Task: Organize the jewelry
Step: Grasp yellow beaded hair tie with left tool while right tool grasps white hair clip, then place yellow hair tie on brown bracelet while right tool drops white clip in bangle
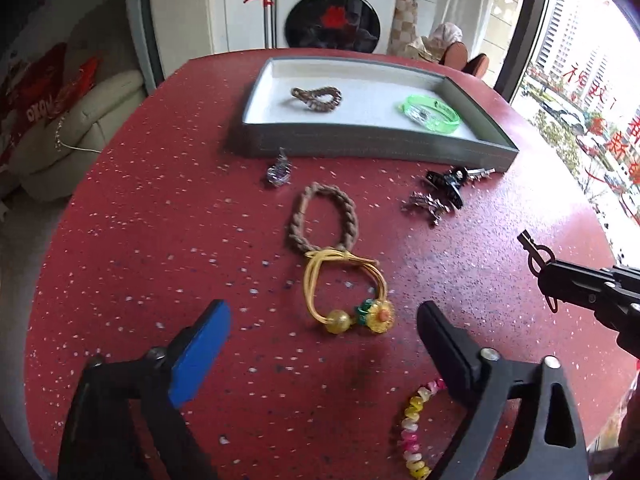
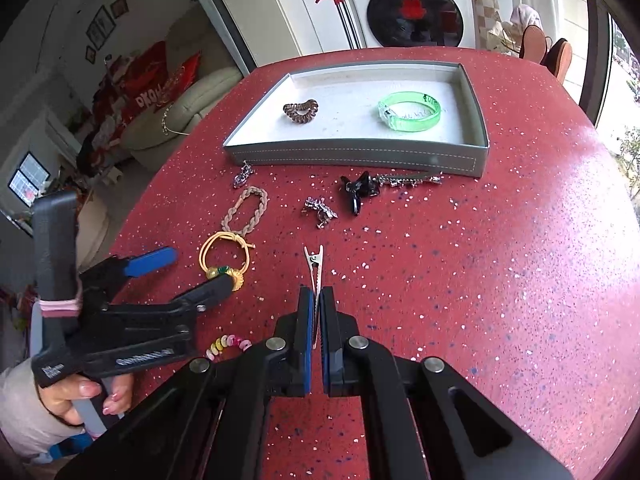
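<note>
My left gripper (image 1: 324, 332) stands open just above the red table, its fingers on either side of a yellow elastic hair tie (image 1: 348, 292) with beads and a flower. A braided brown hair tie (image 1: 320, 216) lies touching the yellow tie's far end. My right gripper (image 2: 316, 294) is shut on a silver alligator hair clip (image 2: 314, 268), which sticks out forward between the pads. In the left wrist view that gripper (image 1: 544, 276) reaches in from the right edge. The grey tray (image 1: 360, 140) at the back holds a brown spiral hair tie (image 1: 318, 97) and a green bangle (image 1: 432, 114).
In front of the tray lie a silver pendant (image 1: 279, 172), a black claw clip (image 1: 448, 184), a silver brooch (image 1: 426, 204) and a long silver clip (image 2: 408, 179). A pink and yellow beaded bracelet (image 1: 416, 428) lies under my left gripper's right finger. A person's hand (image 2: 80, 396) holds the left gripper.
</note>
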Available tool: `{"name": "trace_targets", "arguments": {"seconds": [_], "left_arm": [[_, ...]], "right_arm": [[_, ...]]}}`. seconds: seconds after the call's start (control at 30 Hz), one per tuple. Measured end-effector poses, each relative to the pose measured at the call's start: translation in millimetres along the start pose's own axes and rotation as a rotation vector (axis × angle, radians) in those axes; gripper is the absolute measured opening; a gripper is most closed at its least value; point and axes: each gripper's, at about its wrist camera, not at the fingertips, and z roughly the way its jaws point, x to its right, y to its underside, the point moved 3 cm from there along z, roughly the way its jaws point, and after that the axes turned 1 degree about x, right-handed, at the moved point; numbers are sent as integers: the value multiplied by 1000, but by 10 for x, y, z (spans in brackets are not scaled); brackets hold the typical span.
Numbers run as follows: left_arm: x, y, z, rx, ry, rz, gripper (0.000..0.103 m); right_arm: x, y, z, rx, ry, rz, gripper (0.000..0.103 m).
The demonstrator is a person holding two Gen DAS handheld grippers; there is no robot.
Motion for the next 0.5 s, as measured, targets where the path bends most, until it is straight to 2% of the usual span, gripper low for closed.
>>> {"name": "trace_targets", "arguments": {"seconds": [0.13,0.17,0.23,0.3,0.37,0.5], "left_arm": [[146,2,156,-13,-20,19,103],[166,6,195,-19,-25,18,94],[194,2,210,-8,-38,27,84],[197,4,184,9,-23,44,58],[219,20,186,16,-4,62,43],[130,66,114,29,48,42,43]], "right_arm": [[14,16,0,0,0,10,4],[16,14,-3,1,0,12,4],[20,17,-2,1,0,14,4],[25,18,4,3,0,17,4],[30,18,13,2,0,23,4],[24,14,8,11,-1,28,4]]}}
